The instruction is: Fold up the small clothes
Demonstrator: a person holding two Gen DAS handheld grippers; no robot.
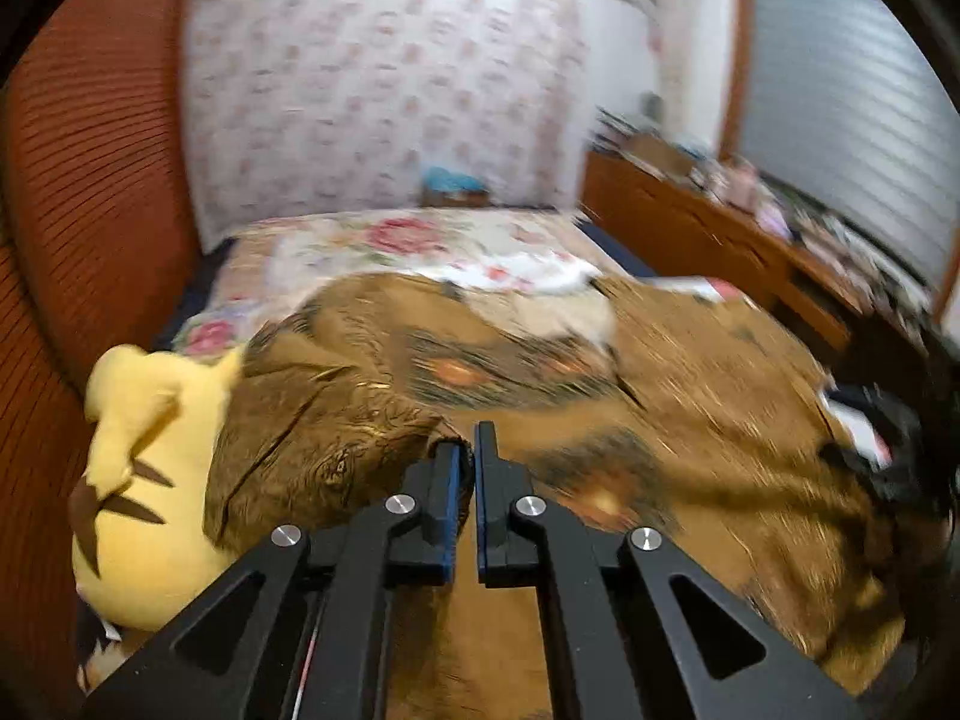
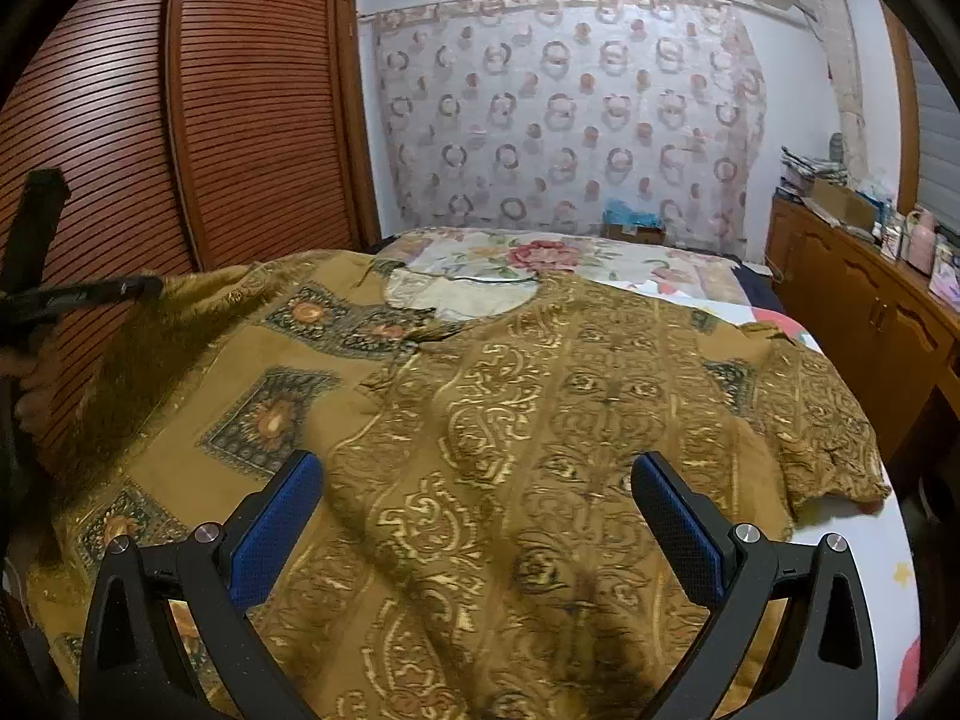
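Two grippers work one garment. Nearest in the right wrist view, the right gripper (image 2: 477,516) hangs with its blue pads spread wide, nothing between them, above the lower middle of the mustard patterned shirt (image 2: 510,420) that lies spread over the bed (image 2: 852,546). The left gripper (image 1: 470,468) has its fingers pinched together on a bunched edge of that shirt, and the right wrist view shows it at the far left (image 2: 129,287) with the cloth drawn up into a taut slope from the bed to its tips (the left wrist picture is smeared, so how deep the bite goes cannot be told).

Just beside that lifted edge sits a yellow plush toy (image 1: 150,468), touching the fabric on its left side. Further on, the neckline opens onto the floral bedspread (image 2: 540,255), and the short sleeve (image 2: 822,438) lies flat near the bed's right edge. Behind stand a louvred wardrobe (image 2: 180,120), a patterned curtain (image 2: 564,114) and a cluttered wooden dresser (image 2: 864,294).

Risks, as I judge them: the pinch looks small and near the hem, so a quick pull across could let the cloth slip out and the fold collapse. With the right gripper not pressing anything down, the whole shirt may drag sideways instead of creasing. The lifted edge could also snag the plush toy.
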